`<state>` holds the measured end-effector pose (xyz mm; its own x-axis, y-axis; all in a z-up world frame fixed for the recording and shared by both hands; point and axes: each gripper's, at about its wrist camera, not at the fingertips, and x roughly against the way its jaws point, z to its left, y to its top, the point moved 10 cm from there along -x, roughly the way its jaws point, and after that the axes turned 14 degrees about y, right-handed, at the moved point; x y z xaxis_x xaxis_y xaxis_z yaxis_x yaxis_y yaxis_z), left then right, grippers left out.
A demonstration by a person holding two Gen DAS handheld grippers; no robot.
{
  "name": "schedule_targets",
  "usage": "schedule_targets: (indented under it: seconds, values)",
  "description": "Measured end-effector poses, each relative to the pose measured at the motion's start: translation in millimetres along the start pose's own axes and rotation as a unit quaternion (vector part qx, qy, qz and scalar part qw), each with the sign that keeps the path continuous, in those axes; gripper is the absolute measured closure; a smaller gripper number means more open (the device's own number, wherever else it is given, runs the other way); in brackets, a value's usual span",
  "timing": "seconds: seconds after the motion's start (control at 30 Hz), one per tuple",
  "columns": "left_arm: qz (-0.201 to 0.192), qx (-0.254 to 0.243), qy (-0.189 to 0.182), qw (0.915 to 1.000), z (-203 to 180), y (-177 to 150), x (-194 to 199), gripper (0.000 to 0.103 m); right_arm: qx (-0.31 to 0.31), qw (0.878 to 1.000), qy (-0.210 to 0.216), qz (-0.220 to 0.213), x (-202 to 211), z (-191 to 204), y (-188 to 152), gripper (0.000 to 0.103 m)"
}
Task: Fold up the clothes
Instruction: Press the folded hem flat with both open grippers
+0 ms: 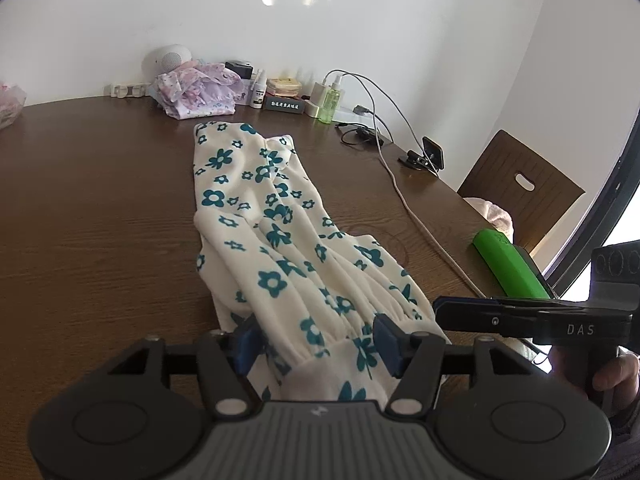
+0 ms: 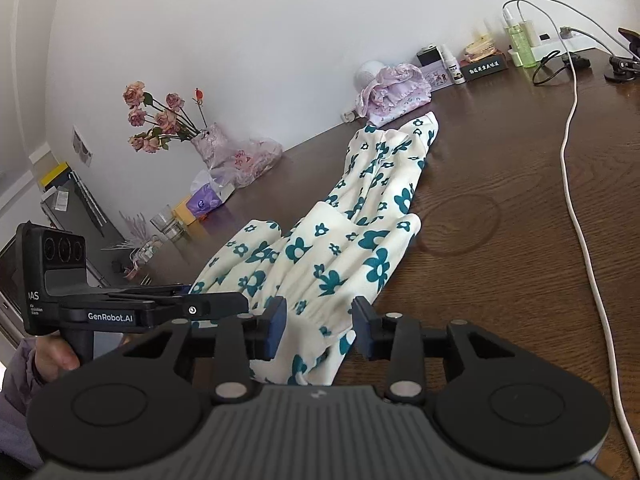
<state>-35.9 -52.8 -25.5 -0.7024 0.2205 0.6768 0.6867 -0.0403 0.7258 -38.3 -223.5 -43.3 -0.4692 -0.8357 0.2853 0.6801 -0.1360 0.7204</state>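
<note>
**Both grippers working the waistband end**

The left gripper (image 1: 314, 340) is standing half open, straddling the gathered waistband of the floral trousers (image 1: 276, 216) without visibly pinching. The right gripper (image 2: 320, 326) is gaping narrower over the same hem, seemingly loose. The trousers are stretching toward twelve o'clock across the wooden table (image 1: 100, 200). Both should be biting matching corners squarely before lifting evenly.
</note>
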Motion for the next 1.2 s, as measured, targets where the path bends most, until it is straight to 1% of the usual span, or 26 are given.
schedule_targets:
  seconds: [0.1, 0.27, 0.47, 0.53, 0.6, 0.67, 0.73, 0.83, 0.9, 0.93, 0.97, 1.0, 1.03, 1.07, 1.1, 1.13, 1.2]
  values:
    - [0.006, 0.017, -0.007, 0.9998, 4.0, 3.2, -7.2, 0.045, -0.002, 1.000, -0.011, 0.006, -8.0, -4.4, -2.5, 0.066]
    - [-0.008, 0.020, -0.009, 0.9997, 6.2, 11.0, -7.4, 0.045, -0.008, 1.000, -0.008, 0.007, -15.3, -6.1, -6.1, 0.064]
    - [-0.003, 0.030, -0.013, 0.9995, 8.0, 13.1, -14.0, 0.049, -0.004, 1.000, -0.008, 0.006, -16.8, -5.0, -5.2, 0.064]
    - [-0.008, 0.032, -0.015, 0.9993, 7.9, 14.7, -12.8, 0.062, -0.005, 1.000, -0.009, 0.005, -16.6, -5.3, -5.4, 0.064]
    - [-0.012, 0.035, -0.015, 0.9992, 8.7, 16.7, -11.6, 0.072, -0.007, 1.000, -0.009, 0.005, -16.6, -5.8, -5.8, 0.064]
    - [-0.013, 0.036, -0.018, 0.9991, 8.9, 18.4, -10.2, 0.075, -0.008, 1.000, -0.010, 0.004, -16.7, -6.4, -5.9, 0.064]
    - [-0.014, 0.030, -0.021, 0.9992, 7.0, 19.9, -9.6, 0.087, -0.007, 1.000, -0.010, 0.004, -16.9, -6.3, -6.1, 0.064]
    - [-0.020, 0.026, -0.026, 0.9991, 3.8, 21.6, -7.3, 0.088, -0.005, 1.000, -0.012, 0.001, -16.2, -5.8, -5.2, 0.064]
    - [-0.023, 0.024, -0.030, 0.9990, 1.7, 22.2, -6.3, 0.087, -0.005, 1.000, -0.013, -0.004, -14.7, -6.1, -3.8, 0.064]
    - [-0.022, 0.025, -0.033, 0.9989, 1.4, 22.1, -7.0, 0.084, -0.005, 1.000, -0.015, -0.007, -13.8, -6.7, -2.8, 0.064]
    - [-0.022, 0.026, -0.030, 0.9990, 2.7, 22.0, -8.0, 0.079, -0.006, 1.000, -0.017, -0.010, -12.4, -7.5, -1.5, 0.064]
    - [-0.022, 0.028, -0.026, 0.9990, 5.0, 21.6, -8.7, 0.069, -0.008, 1.000, -0.019, -0.014, -10.8, -8.3, -0.3, 0.064]
    - [-0.023, 0.028, -0.025, 0.9990, 7.2, 21.4, -8.3, 0.062, -0.009, 1.000, -0.021, -0.018, -9.0, -8.8, 1.1, 0.064]
    - [-0.027, 0.028, -0.025, 0.9989, 8.9, 22.1, -6.8, 0.060, -0.009, 0.999, -0.021, -0.022, -7.0, -8.8, 2.6, 0.064]
    - [-0.030, 0.028, -0.026, 0.9988, 10.4, 22.9, -5.1, 0.055, -0.009, 0.999, -0.022, -0.026, -5.0, -8.8, 4.2, 0.064]
    - [-0.034, 0.028, -0.028, 0.9986, 11.7, 23.8, -3.4, 0.050, -0.010, 0.999, -0.021, -0.030, -3.7, -8.9, 5.8, 0.062]
    - [-0.033, 0.027, -0.029, 0.9987, 11.6, 24.0, -4.9, 0.045, -0.016, 0.999, -0.013, -0.037, -3.8, -9.5, 9.3, 0.059]
